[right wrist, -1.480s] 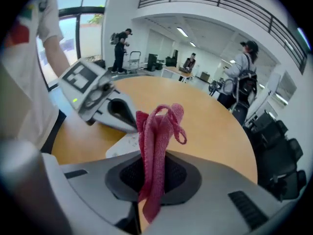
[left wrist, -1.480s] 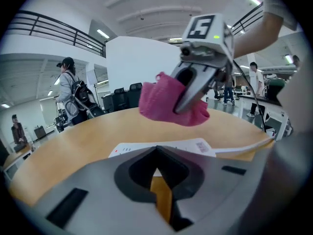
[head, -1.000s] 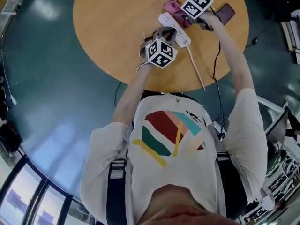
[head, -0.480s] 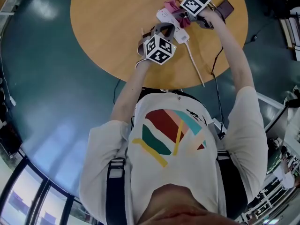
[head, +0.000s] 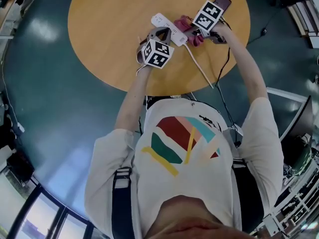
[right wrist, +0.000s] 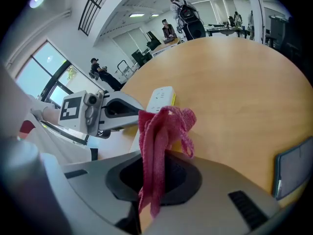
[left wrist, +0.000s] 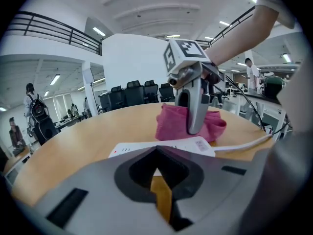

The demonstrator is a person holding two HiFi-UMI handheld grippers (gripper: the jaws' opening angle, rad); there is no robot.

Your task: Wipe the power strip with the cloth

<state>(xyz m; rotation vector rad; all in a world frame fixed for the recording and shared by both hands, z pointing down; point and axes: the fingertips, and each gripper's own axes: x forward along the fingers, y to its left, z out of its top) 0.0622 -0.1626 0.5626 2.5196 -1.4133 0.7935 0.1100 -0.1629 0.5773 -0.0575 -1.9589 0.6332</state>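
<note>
Moved: cloth (head: pixel 187 25) now at cable end of power strip (head: pixel 164 22), off its far end
Power strip: white, flat on table (head: pixel 109 34); label shows only in left gripper view
Right gripper (head: pixel 194 30): pinching cloth
Left gripper (left wrist: pixel 157 165): closed, empty, at strip

The person wore a white short-sleeved T-shirt (head: pixel 185 185) with a chest print (head: pixel 180 144) of dark red, teal, green, pink and yellow bands, dark straps (head: pixel 122 200) over both shoulders, and a grey left gripper (head: pixel 161 33) and right gripper (head: pixel 195 32), each topped by a white cube (head: pixel 155 53) bearing black square markers.
</note>
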